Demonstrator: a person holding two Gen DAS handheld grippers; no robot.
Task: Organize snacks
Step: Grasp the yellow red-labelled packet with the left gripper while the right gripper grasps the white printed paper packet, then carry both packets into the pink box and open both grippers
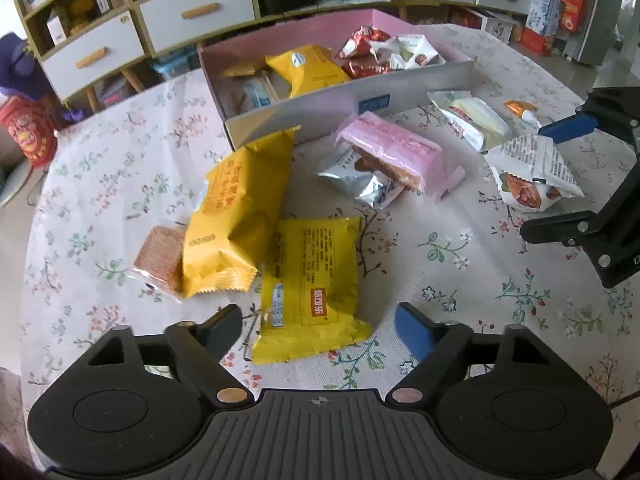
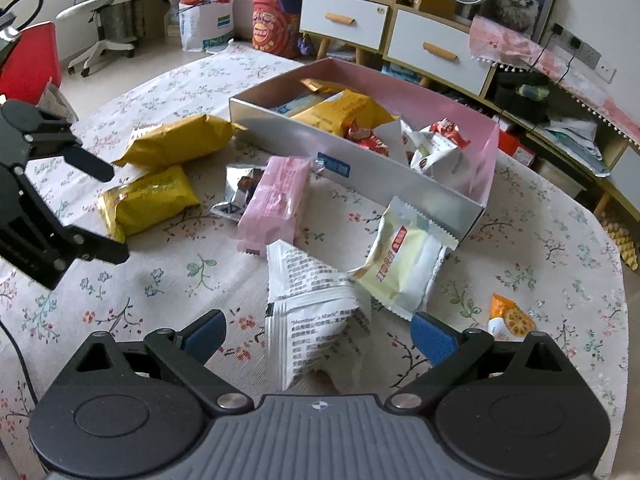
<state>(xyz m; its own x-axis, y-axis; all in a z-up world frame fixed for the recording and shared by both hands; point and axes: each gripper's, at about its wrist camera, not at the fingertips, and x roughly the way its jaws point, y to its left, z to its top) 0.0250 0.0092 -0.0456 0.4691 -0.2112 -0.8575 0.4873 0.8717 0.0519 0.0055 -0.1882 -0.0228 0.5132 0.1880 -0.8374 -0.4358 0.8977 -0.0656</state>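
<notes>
Between left gripper [image 1: 316, 328] jaws: yellow packet [image 1: 310, 288]; flat; crinkled; text upward

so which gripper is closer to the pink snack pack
Hard to call, perhaps the left. The left gripper straddles a flat yellow packet, with the pink pack farther ahead. The right gripper straddles a white pouch; the pink pack lies beyond it.

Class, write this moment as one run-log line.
left gripper: open over yellow packet | right gripper: open over white packet | box: partly filled
</notes>
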